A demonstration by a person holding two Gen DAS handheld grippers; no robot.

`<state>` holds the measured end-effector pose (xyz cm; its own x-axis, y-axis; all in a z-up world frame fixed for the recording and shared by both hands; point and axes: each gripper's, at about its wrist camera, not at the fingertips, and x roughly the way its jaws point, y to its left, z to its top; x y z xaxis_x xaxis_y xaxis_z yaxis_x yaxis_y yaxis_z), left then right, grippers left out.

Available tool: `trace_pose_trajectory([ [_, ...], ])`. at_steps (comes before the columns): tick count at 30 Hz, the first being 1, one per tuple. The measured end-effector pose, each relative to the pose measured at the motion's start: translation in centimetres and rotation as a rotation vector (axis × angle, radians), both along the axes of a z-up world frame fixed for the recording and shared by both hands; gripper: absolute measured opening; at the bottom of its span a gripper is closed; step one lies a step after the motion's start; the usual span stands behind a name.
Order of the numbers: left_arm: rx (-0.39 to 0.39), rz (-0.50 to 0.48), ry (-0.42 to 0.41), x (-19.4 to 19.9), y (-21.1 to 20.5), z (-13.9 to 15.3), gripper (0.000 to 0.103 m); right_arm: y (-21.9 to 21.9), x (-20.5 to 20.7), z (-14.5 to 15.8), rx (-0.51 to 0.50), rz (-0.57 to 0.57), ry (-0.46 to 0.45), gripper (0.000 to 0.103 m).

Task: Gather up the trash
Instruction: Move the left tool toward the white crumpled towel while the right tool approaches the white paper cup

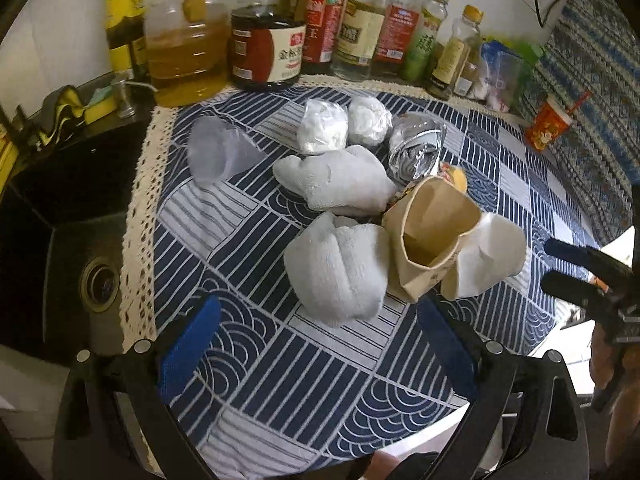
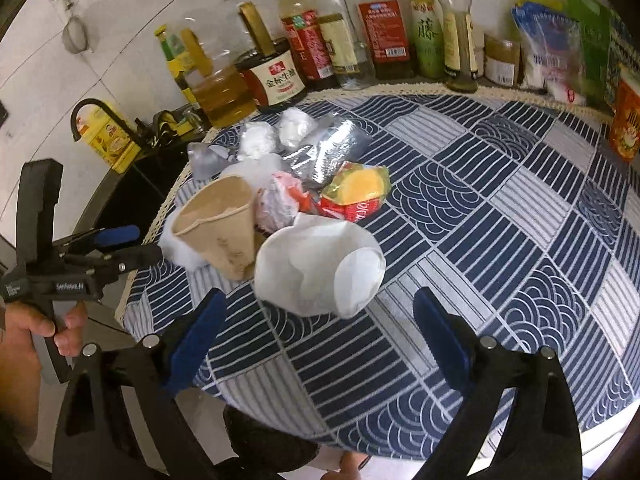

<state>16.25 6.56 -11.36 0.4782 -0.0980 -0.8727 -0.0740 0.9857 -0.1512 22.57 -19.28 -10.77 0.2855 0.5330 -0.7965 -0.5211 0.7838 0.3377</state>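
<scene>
Left gripper (image 1: 320, 354): jaws spread, empty; wad of tissue (image 1: 340, 268) at 12 o'clock
Right gripper (image 2: 320, 340): agape, empty (white cup (image 2: 320, 268) nearest)
Tip: straddle fully, squeeze gently

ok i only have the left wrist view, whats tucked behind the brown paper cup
Observer: A crumpled pink wrapper lies right behind the brown paper cup.
Operator: anything past that
Observer: A yellow and red snack packet, next to the silver foil bag.
Operator: is the right gripper open
Observer: Yes, the right gripper is open, jaws wide apart, facing the crushed white cup.
</scene>
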Motion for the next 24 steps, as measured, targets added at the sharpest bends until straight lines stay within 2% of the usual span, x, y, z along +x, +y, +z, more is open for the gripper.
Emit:
trace_pose_trajectory([
  [2, 0.002, -0.017, 0.000, 0.3, 0.0, -0.3, 0.094, 0.0, 0.5, -0.5, 0.002, -0.007, 0.013, 0.091],
  [3, 0.004, -0.026, 0.002, 0.5, 0.0, -0.6, 0.088, 0.0, 0.9, -0.9, 0.003, -0.009, 0.023, 0.091],
  [5, 0.004, -0.039, 0.016, 0.9, 0.0, -1.0, 0.085, 0.2, 1.3, -1.2, 0.007, -0.009, 0.031, 0.091],
  [13, 0.001, -0.087, 0.008, 1.6, 0.0, -1.6, 0.084, 1.0, 3.0, -2.6, 0.008, -0.005, 0.052, 0.087],
  [16, -0.006, -0.095, 0.013, 2.1, 0.0, -1.9, 0.084, 1.0, 3.5, -3.2, 0.022, -0.008, 0.081, 0.082],
  [24, -0.040, -0.127, 0.019, 3.0, 0.0, -2.9, 0.062, 0.9, 4.1, -4.4, 0.046, -0.010, 0.130, 0.079],
])
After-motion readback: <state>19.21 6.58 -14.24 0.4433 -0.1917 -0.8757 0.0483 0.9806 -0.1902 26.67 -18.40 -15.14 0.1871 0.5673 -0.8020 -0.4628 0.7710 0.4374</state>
